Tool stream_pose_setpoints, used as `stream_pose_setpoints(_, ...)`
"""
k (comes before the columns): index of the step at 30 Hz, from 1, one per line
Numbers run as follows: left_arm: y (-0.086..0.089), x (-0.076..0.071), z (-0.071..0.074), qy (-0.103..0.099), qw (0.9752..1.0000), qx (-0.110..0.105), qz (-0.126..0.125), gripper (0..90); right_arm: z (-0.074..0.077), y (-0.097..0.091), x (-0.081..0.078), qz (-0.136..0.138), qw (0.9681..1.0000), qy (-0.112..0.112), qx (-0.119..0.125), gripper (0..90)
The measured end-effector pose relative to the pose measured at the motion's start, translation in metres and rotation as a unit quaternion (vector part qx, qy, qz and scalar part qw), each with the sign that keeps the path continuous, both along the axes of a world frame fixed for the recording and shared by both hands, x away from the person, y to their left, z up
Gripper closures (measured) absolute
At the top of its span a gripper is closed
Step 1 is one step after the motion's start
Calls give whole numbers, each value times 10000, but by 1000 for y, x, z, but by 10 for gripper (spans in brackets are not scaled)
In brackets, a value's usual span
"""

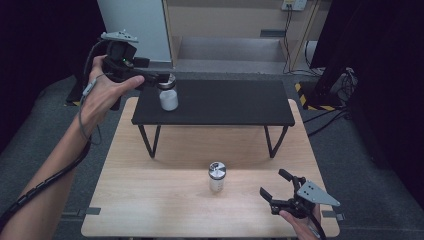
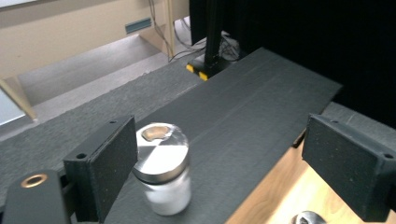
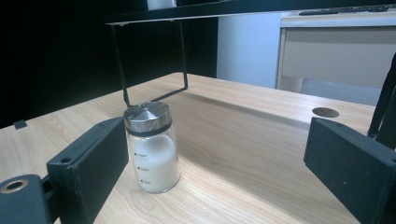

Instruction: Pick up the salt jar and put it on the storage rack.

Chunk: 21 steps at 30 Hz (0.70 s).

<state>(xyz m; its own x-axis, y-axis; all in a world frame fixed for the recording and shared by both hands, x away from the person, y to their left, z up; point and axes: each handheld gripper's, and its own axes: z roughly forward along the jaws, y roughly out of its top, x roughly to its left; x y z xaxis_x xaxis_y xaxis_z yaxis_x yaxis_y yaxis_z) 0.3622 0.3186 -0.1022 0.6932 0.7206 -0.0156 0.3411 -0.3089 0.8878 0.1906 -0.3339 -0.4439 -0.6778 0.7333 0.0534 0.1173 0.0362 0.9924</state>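
Left gripper point(image 1: 159, 80), jaws wide, releases shelf jar point(image 1: 168, 96) at 11 o'clock. Right gripper point(image 1: 278, 188), jaws wide; next, probably close on table jar point(image 1: 217, 176).

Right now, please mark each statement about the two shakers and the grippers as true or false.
1. One shaker stands on the black shelf. True.
2. The left gripper squeezes it. False: the jaws are open, the shaker near one pad.
3. The other shaker lies on its side. False: it stands upright on the wooden table.
4. The right gripper is open and holds nothing. True.
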Motion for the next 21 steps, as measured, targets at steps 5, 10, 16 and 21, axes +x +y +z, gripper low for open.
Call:
stream_pose_setpoints(5, 3, -22, -2, -132, 9998, 59, -133, 95, 0, 1, 1, 14, 10000, 4, -10, 65)
stream_pose_setpoints(10, 11, -40, -11, -176, 9996, -47, -213, 95, 0, 1, 1, 12, 10000, 0, -22, 65)
stream_pose_setpoints(16, 11, -58, -26, -231, 9991, 142, -328, 93, 1, 2, 2, 9, 10000, 6, -40, 66)
stream_pose_setpoints(21, 15, -72, -45, -307, 9989, 93, -337, 93, 1, 2, 2, 4, 10000, 5, -50, 66)
